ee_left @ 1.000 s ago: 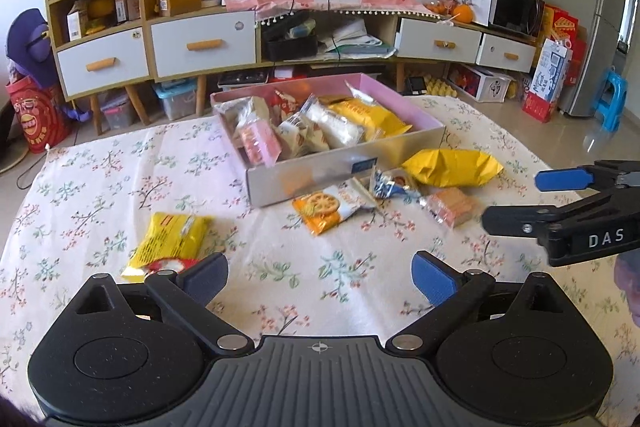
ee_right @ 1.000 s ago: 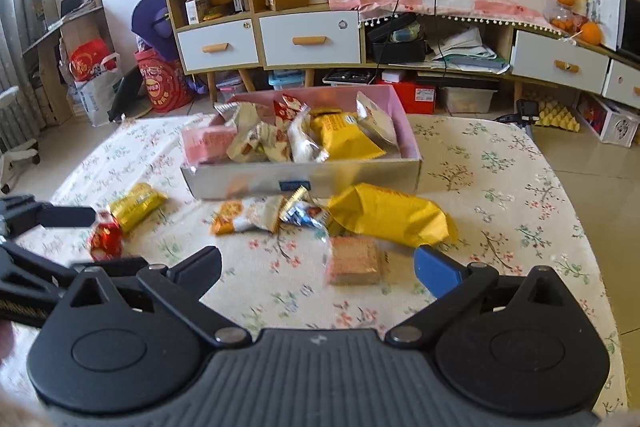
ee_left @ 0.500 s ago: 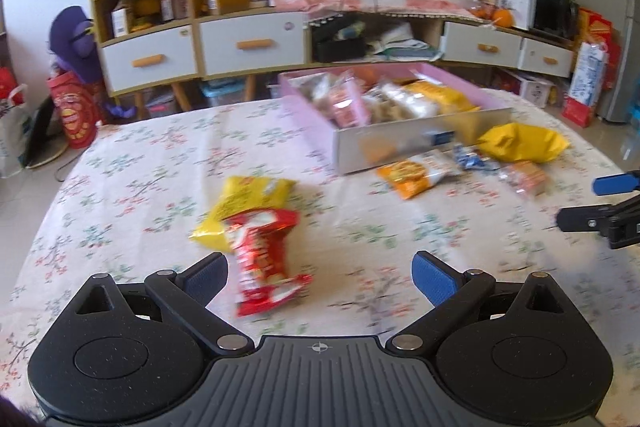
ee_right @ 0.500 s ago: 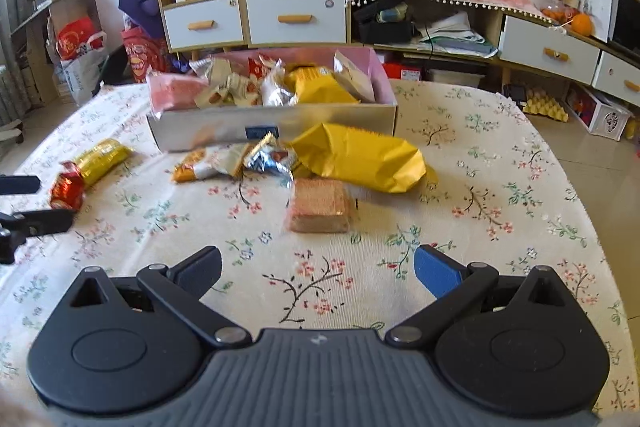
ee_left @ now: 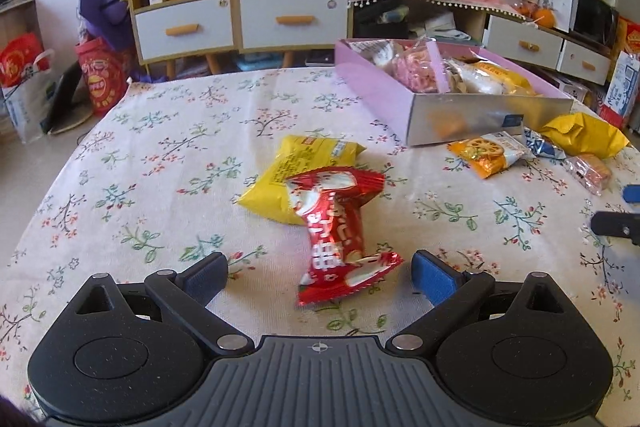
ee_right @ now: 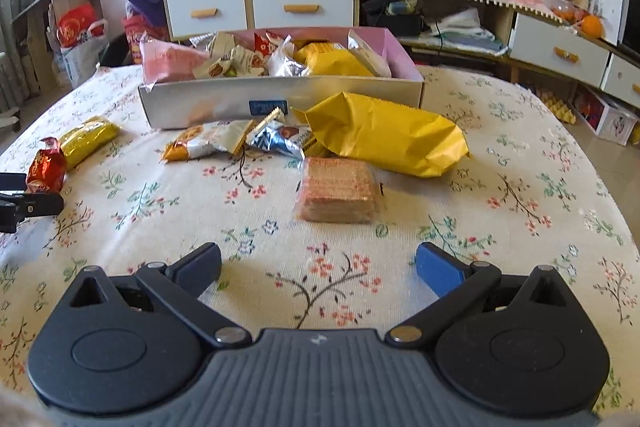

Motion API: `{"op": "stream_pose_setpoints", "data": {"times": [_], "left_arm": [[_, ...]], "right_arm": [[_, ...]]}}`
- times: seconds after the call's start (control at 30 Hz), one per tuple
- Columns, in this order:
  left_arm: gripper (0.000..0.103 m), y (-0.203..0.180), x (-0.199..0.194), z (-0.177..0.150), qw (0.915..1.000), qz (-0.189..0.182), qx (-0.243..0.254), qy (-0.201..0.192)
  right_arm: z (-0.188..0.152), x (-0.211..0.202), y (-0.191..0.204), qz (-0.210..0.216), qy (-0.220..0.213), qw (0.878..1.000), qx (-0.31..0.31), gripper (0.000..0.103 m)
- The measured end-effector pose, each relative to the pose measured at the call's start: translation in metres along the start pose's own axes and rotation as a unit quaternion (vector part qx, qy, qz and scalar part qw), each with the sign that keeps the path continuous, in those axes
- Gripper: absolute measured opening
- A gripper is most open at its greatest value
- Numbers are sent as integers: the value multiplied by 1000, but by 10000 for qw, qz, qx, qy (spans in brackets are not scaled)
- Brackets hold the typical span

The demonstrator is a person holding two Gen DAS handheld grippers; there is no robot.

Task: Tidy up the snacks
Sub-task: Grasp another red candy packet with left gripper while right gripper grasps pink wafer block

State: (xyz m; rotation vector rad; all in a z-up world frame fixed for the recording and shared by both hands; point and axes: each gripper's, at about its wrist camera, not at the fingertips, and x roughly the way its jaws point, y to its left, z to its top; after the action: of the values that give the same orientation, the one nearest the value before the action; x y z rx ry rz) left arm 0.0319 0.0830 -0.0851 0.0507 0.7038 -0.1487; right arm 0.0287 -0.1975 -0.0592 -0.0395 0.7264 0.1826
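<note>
A shallow pink cardboard box on the floral-clothed counter brims with foil and plastic snack packets, a yellow bag among them. Just outside its front wall lie a large yellow bag, a clear-wrapped wafer block and smaller packets. The left hand-held gripper, spread wide, flanks a red foil candy packet; the right hand-held gripper hangs spread, empty.
</note>
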Motion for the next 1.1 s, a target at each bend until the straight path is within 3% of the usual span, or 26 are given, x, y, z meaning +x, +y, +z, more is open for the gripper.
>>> {"op": "stream_pose_setpoints", "data": {"times": [0.27, 0.5, 0.73, 0.97, 1.1], "left_arm": [[92, -13, 1, 1, 9999, -87, 26, -94], [64, -13, -1, 7, 9998, 54, -150, -113], [42, -17, -4, 9, 9998, 120, -127, -60], [39, -16, -5, 10, 9998, 110, -157, -19], [38, -17, -5, 11, 9998, 112, -161, 0]], "right_arm": [[8, 7, 0, 8, 11, 10000, -2, 103], [17, 14, 0, -99, 47, 9999, 77, 101], [24, 16, -2, -202, 12, 9996, 173, 76], [28, 16, -3, -236, 4, 9995, 222, 52], [29, 16, -3, -187, 13, 9996, 191, 47]]}}
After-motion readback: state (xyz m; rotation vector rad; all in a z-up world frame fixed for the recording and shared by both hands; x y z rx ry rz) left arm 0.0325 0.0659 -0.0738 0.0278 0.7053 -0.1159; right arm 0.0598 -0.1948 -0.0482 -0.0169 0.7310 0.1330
